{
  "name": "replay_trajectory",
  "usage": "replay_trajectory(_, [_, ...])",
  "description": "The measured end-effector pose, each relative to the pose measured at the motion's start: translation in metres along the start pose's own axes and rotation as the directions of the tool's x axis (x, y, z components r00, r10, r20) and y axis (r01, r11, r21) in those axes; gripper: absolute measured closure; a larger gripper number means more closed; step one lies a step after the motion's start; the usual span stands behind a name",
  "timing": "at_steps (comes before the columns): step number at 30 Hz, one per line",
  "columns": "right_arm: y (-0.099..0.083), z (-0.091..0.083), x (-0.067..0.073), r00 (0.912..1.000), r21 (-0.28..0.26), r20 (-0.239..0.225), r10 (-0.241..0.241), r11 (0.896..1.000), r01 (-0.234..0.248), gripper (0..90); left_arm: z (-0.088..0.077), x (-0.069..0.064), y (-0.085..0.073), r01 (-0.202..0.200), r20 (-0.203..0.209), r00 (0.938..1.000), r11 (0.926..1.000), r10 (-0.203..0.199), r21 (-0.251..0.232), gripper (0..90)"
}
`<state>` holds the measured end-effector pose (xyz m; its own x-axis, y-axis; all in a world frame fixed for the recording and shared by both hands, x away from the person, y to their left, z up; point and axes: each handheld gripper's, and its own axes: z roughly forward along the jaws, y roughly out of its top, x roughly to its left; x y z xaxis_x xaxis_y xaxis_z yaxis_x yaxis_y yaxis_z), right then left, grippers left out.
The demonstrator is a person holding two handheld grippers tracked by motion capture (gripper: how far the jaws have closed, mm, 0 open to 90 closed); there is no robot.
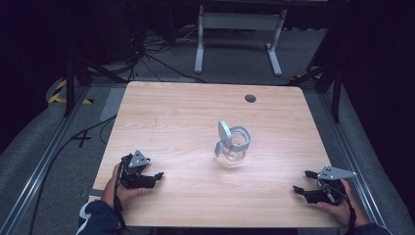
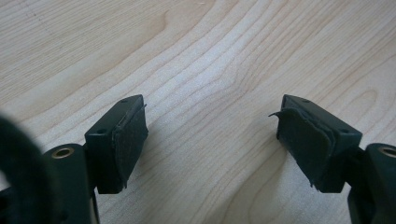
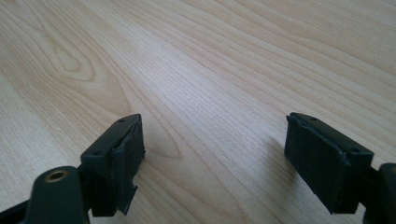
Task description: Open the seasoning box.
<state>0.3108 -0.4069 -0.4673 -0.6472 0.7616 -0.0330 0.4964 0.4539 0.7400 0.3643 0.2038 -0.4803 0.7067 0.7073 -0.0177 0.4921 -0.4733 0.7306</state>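
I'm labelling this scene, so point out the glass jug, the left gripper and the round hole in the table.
glass jug (image 1: 231,152), high view, clear body.
left gripper (image 1: 157,176), high view, between fingertips.
round hole (image 1: 250,98), high view, its centre.

Lone glass jug (image 1: 233,147) mid-table (image 1: 171,112), otherwise open

Pale wood-grain table (image 1: 186,112), clear glass jug (image 1: 232,152) with grey lid, black grippers
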Motion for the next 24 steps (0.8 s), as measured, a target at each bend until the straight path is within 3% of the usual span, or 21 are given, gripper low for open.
replay_trajectory(24, [0.0021,0.0027,-0.0023,0.9999,0.001,-0.007,-0.008,1.0,0.008,18.5,-0.0004,-0.0006,0.0007,0.006,-0.006,1.0,0.9999,-0.006,0.012,23.9])
